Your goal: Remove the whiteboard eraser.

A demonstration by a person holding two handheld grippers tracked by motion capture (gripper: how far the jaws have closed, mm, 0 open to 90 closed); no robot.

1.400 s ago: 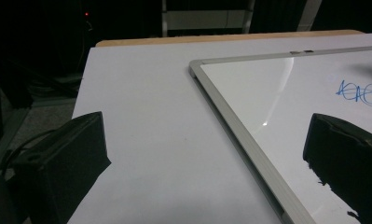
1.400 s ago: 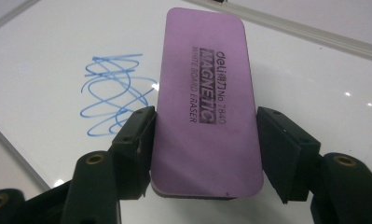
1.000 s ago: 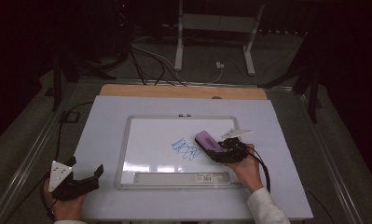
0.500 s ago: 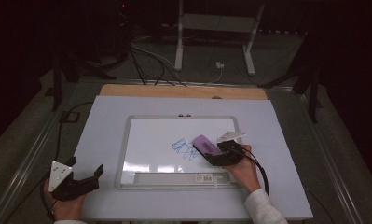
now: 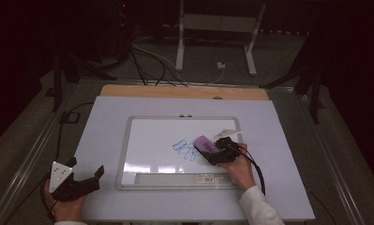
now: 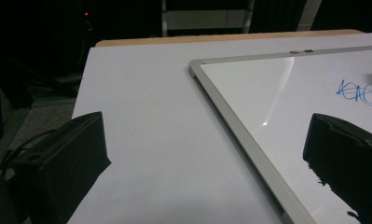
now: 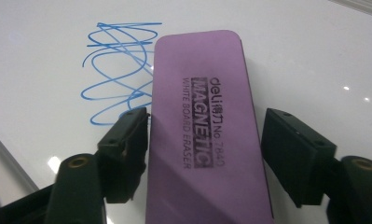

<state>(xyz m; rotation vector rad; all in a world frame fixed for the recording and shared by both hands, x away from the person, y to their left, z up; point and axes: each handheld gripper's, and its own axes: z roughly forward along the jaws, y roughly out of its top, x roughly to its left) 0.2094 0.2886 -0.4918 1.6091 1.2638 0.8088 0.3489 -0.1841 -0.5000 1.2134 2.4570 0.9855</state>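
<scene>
A purple whiteboard eraser lies flat on the whiteboard, just right of a blue scribble. My right gripper reaches over it from the right. In the right gripper view the eraser sits between the jaws, which have just been closing. The left jaw is at its edge and a narrow gap shows at the right jaw, beside the scribble. My left gripper rests open and empty at the table's front left, off the board. Its view looks along the board's frame.
The white table top has bare room left and right of the board. A wooden strip runs along its far edge. Cables and a metal stand lie on the dark floor beyond. A cable trails from the right gripper.
The right gripper and the eraser have edged slightly left toward the scribble. The left gripper has stayed where it was.
</scene>
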